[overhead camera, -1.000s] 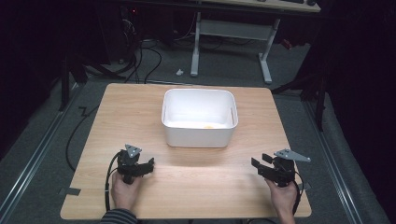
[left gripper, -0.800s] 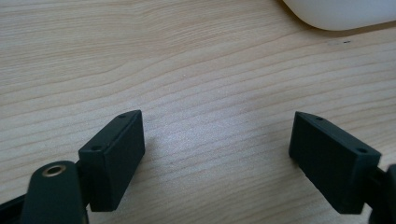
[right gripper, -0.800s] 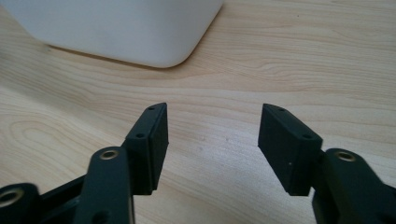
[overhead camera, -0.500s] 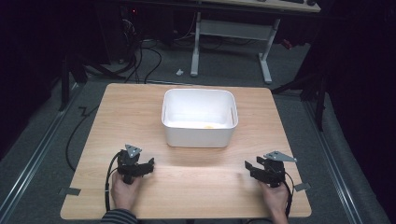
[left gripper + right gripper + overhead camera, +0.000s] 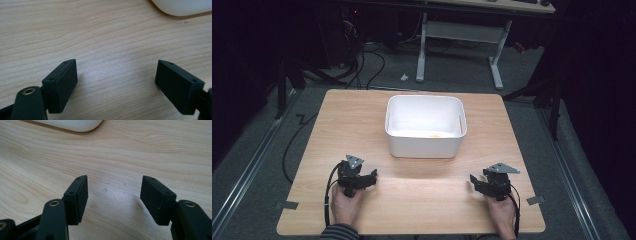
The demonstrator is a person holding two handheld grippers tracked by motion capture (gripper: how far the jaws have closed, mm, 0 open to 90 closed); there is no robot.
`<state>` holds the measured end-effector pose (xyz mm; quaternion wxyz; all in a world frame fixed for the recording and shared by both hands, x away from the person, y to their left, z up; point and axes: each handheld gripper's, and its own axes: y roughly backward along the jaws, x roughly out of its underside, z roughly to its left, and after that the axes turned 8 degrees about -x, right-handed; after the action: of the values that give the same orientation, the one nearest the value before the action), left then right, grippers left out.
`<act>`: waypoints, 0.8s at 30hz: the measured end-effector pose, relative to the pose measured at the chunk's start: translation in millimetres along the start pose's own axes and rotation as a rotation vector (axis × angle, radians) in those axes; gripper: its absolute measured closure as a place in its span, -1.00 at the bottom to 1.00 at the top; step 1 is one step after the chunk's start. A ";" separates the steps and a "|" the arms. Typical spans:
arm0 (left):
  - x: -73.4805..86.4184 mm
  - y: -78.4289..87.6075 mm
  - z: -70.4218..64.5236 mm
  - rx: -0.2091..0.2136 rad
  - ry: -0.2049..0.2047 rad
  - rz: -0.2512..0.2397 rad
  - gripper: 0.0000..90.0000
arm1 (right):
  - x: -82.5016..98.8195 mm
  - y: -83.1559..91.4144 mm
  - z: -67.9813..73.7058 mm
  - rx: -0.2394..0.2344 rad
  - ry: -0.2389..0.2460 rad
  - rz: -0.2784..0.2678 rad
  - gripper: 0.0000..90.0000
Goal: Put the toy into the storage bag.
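From above we see a white rectangular plastic tub point(image 5: 424, 126) mid-table on the pale wooden table point(image 5: 412, 200), the left gripper point(image 5: 362, 179) and right gripper point(image 5: 479, 182) near the front edge. In each gripper view, jaws gape over bare wood.

The left gripper point(image 5: 116, 82) holds its jaws wide apart over bare wooden table point(image 5: 100, 37).

pale wood-grain table point(image 5: 362, 120), matt; smooth white plastic tub point(image 5: 424, 145); matt black plastic left claw point(image 5: 116, 83).
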<state>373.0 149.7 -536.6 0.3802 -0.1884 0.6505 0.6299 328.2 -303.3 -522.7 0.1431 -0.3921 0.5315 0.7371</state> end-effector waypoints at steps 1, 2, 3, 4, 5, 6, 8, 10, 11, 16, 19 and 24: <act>0.0 0.0 0.0 0.000 0.000 0.000 -0.59 | 0.1 -0.6 -0.2 0.001 -0.003 0.000 -0.12; -0.1 -0.1 -0.1 -0.001 0.000 0.000 -0.59 | 0.2 -1.2 -0.6 0.000 -0.006 -0.001 -0.12; -0.1 -0.1 -0.1 -0.001 0.000 0.000 -0.59 | 0.4 -1.9 -0.7 0.000 -0.009 -0.003 -0.12; -0.1 -0.1 -0.1 -0.001 0.000 0.000 -0.59 | 0.6 -2.7 -1.0 -0.001 -0.008 -0.003 -0.12; -0.2 -0.1 -0.1 0.000 0.000 0.000 -0.59 | 0.7 -3.6 -0.9 -0.001 -0.010 -0.002 -0.12; -0.2 -0.1 -0.1 0.000 0.000 0.001 -0.59 | 0.9 -4.5 -0.8 -0.001 -0.010 -0.001 -0.12; -0.2 -0.1 -0.1 0.000 0.000 0.001 -0.59 | 1.1 -5.9 -0.2 0.002 -0.010 0.004 -0.12; -0.3 -0.2 -0.2 -0.001 0.000 0.001 -0.59 | 1.6 -7.6 -0.3 0.005 -0.002 0.004 -0.12; -0.3 -0.2 -0.2 -0.001 0.000 0.001 -0.59 | 1.9 -8.2 0.1 0.007 -0.001 -0.001 -0.12; -0.3 -0.2 -0.2 -0.001 0.000 0.001 -0.59 | 1.2 -9.8 0.5 0.012 0.000 -0.006 -0.12; -0.3 -0.2 -0.2 -0.001 0.000 0.001 -0.60 | 0.7 -10.8 1.6 0.019 0.015 0.001 -0.15; -0.3 -0.2 -0.3 -0.002 0.000 0.001 -0.60 | -0.4 -13.0 3.5 0.025 0.041 0.013 -0.24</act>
<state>373.3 149.4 -536.6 0.3798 -0.1883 0.6501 0.6306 335.2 -294.9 -530.7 0.1321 -0.4019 0.5461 0.7230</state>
